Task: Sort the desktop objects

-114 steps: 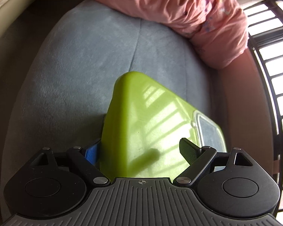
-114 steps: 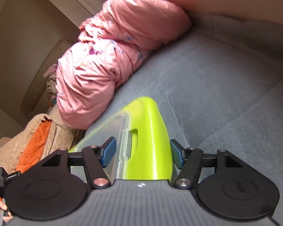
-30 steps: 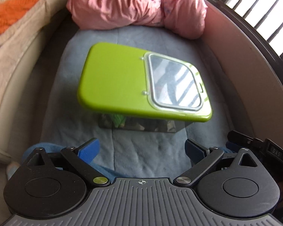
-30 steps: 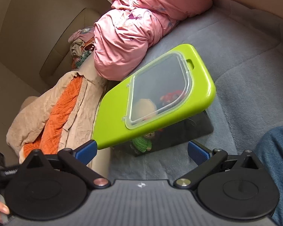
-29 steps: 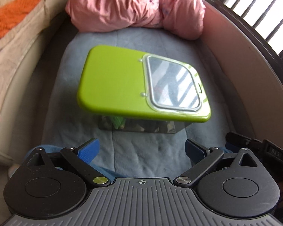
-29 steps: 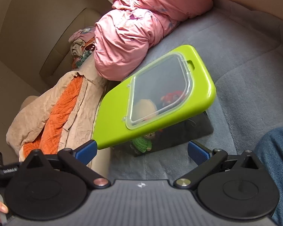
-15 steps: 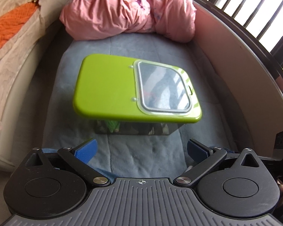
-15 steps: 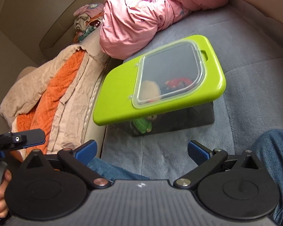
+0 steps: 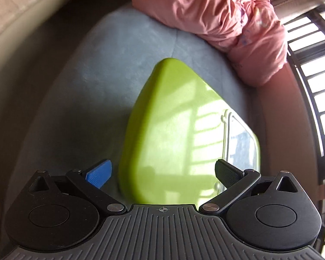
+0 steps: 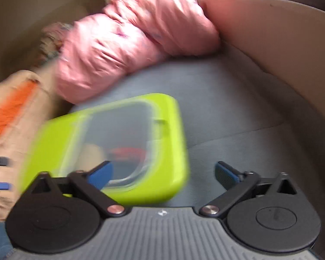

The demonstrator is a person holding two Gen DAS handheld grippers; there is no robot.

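Note:
A storage box with a lime-green lid (image 9: pixel 169 134) and a clear window (image 10: pixel 117 134) sits on a grey-blue cushion (image 9: pixel 101 82). A red toy and a tan toy show dimly through the window. My left gripper (image 9: pixel 162 169) is open and straddles the lid's near corner, its pads clear of the plastic. In the blurred right wrist view my right gripper (image 10: pixel 162 166) is open and its jaws are closing. The lid's right edge lies between them with neither pad pressing on it. Its left finger hangs over the window, its right finger over bare cushion.
A crumpled pink padded jacket (image 9: pixel 223 19) lies at the cushion's far end against a curved tan backrest (image 10: pixel 270 43). Beige and orange clothing (image 10: pixel 13 108) is heaped left of the box. Dark window bars (image 9: pixel 314 86) run along the right.
Both grippers have dropped in close to the box. The left one rolled and now straddles the lid's corner. The right one swung over the lid's right edge, its jaws slightly narrower.

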